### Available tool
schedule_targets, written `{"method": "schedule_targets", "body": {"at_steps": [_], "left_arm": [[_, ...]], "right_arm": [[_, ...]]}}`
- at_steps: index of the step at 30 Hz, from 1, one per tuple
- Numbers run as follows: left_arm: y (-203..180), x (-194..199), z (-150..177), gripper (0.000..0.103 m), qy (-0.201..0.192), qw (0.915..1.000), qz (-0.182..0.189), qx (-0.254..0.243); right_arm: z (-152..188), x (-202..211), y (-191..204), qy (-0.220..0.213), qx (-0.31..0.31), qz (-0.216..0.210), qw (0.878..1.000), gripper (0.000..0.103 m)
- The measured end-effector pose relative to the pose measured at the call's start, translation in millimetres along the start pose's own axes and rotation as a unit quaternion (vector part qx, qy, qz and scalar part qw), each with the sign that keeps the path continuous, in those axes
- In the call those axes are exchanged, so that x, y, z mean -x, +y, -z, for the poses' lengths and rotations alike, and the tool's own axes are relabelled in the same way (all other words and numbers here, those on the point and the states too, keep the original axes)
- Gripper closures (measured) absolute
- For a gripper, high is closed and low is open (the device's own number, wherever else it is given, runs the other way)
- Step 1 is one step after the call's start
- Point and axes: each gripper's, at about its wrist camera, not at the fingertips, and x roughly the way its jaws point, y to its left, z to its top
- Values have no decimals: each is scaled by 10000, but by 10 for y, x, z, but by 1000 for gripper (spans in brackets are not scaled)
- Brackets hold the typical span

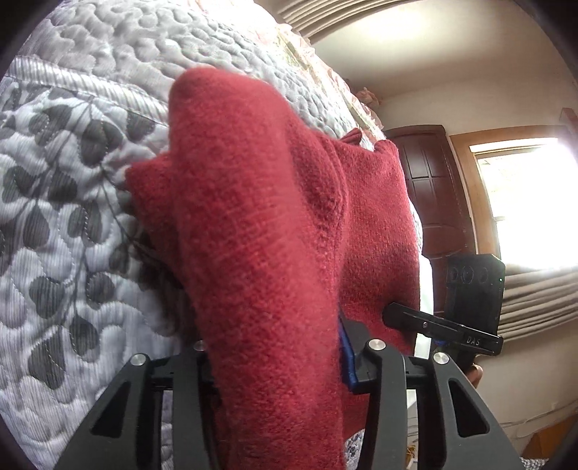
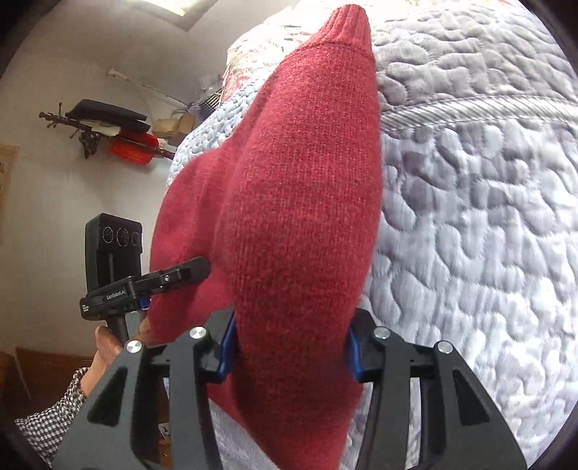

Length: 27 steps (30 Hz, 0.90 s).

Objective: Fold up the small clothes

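red knit garment (image 2: pixel 300 202), ribbed cuff (image 2: pixel 348 25) seemingly right-view only

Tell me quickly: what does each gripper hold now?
Left gripper: shut on the red knitted garment.
Right gripper: shut on the same garment.

The red garment (image 1: pixel 260 224) is a fuzzy, matt knit with a ribbed cuff. Under it, the bedcover (image 2: pixel 469 202) is quilted cloth, puckered and softly sheened. The left gripper (image 1: pixel 281 365) is matt black plastic with shiny metal pins and blue pads.
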Motion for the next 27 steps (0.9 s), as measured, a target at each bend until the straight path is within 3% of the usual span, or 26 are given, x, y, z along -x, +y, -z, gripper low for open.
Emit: {"method": "schedule_targets", "body": {"at_steps": [9, 16, 20, 27], "left_arm": [[-746, -168, 386, 60, 188, 9986, 305, -381], [-1405, -586, 660, 60, 332, 9969, 343, -627], [-1578, -898, 771, 60, 362, 9974, 203, -587], [-1686, -1530, 965, 58, 323, 9985, -268, -361]], "right_arm": [[509, 884, -56, -251, 152, 186, 9994, 57], [815, 1473, -397, -277, 107, 371, 9989, 56], [864, 1568, -698, -188, 86, 381, 9991, 56], [851, 1372, -1389, 211, -63, 293, 9993, 56]]}}
